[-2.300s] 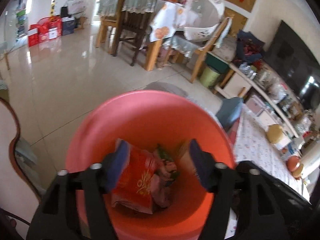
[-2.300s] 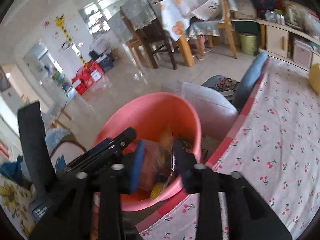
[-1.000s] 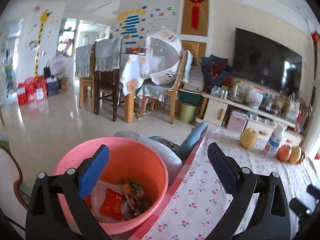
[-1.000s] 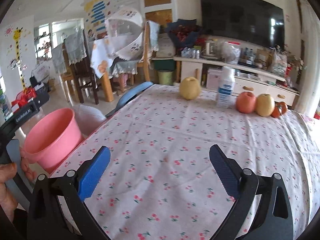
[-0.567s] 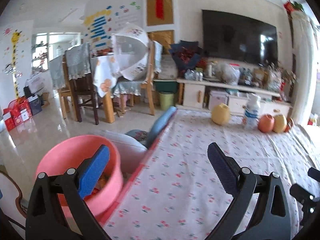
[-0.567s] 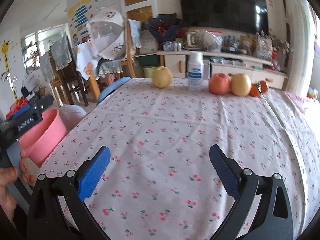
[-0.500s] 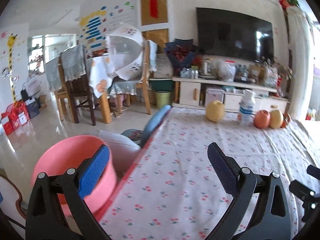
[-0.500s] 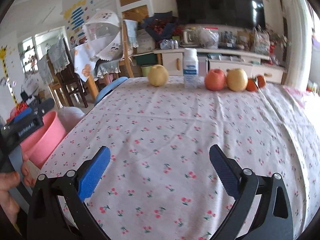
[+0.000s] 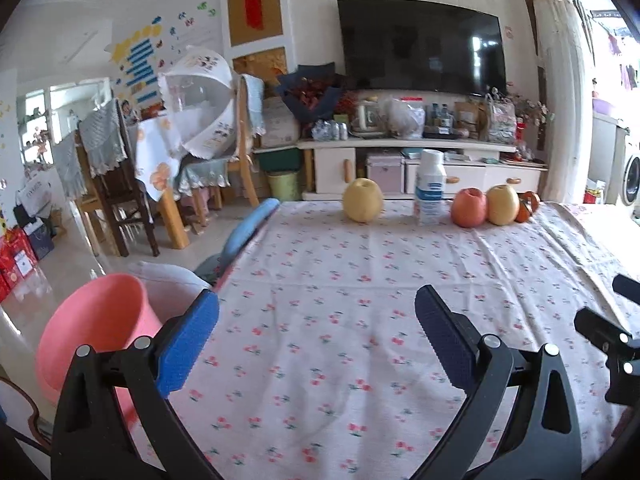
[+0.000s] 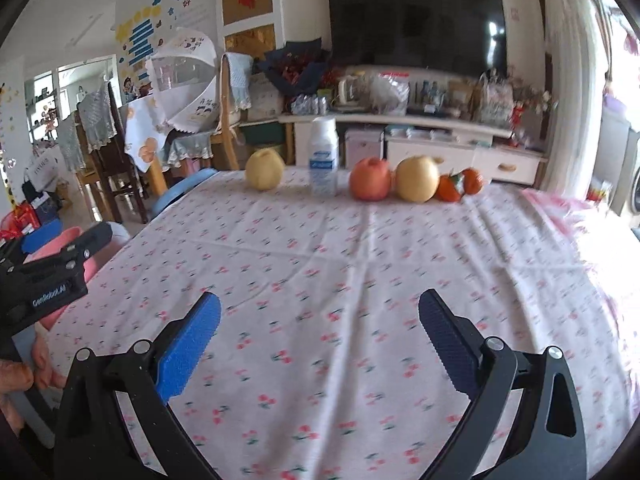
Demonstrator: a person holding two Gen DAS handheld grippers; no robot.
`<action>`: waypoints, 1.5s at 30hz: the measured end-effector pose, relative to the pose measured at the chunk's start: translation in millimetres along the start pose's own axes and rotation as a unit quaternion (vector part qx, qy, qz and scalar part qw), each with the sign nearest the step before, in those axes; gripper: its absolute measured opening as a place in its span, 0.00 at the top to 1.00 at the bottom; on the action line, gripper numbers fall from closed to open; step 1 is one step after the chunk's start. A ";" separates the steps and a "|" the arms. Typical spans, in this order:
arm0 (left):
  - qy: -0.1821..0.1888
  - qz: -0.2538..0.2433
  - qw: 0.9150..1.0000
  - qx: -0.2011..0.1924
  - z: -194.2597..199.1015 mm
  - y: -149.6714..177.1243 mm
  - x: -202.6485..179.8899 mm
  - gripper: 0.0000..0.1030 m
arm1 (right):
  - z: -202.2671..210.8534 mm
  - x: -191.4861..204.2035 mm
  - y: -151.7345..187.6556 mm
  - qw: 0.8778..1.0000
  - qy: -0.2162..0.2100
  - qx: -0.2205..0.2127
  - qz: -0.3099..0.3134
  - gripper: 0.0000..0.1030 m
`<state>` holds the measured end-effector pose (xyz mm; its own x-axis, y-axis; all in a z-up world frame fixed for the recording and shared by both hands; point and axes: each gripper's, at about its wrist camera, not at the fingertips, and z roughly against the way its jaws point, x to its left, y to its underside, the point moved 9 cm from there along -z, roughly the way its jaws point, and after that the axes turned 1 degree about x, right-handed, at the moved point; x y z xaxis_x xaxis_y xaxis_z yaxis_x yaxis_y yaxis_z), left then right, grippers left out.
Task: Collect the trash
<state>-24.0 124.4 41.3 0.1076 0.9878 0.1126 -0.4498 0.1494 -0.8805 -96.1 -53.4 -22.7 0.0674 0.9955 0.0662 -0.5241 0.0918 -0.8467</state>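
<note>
Both claws level over the tablecloth (image 9: 320,280), jaws wide: left claw (image 9: 316,336), right claw (image 10: 320,336).

A dark television (image 9: 420,46) hangs on the pale wall above a cluttered white cabinet (image 9: 420,160), wooden chairs (image 9: 116,184) left.

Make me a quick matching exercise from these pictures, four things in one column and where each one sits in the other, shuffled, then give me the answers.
Things:
1. pink bin
2. white bottle
3. TV
4. left gripper

Places:
A. on the wall behind the cabinet
B. open, above the tablecloth
C. off the table's left edge
D. between a yellow fruit and a red apple

Pairs: 1-C, 2-D, 3-A, 4-B
</note>
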 end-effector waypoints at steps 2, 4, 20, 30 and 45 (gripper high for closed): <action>0.005 -0.004 1.000 0.000 1.6 0.0 -8.6 0.04 | 4.9 -10.2 -4.9 1.000 0.014 -0.012 0.006 0.05; 0.002 -0.013 1.000 0.001 1.7 -0.8 -19.8 0.04 | 6.9 -19.1 -8.3 1.000 0.021 -0.019 0.006 0.05; -0.002 -0.051 0.999 0.009 1.6 -17.9 -102.6 0.04 | 28.3 -104.8 -30.7 0.996 0.054 -0.060 -0.047 0.05; 0.020 -0.053 0.998 0.000 -3.5 -26.9 -148.8 0.04 | 44.3 -134.2 -35.6 0.991 0.080 -0.086 -0.059 0.05; 0.048 -0.063 0.997 0.020 -14.6 -14.8 -182.2 0.04 | 42.1 -155.3 -29.9 0.990 0.077 -0.079 -0.088 0.05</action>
<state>-24.1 -58.4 27.1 0.2488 0.9526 0.1749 -0.4618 0.2755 -0.8431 -126.6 -209.9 14.6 0.2805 0.9482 0.1493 -0.3540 0.2468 -0.9021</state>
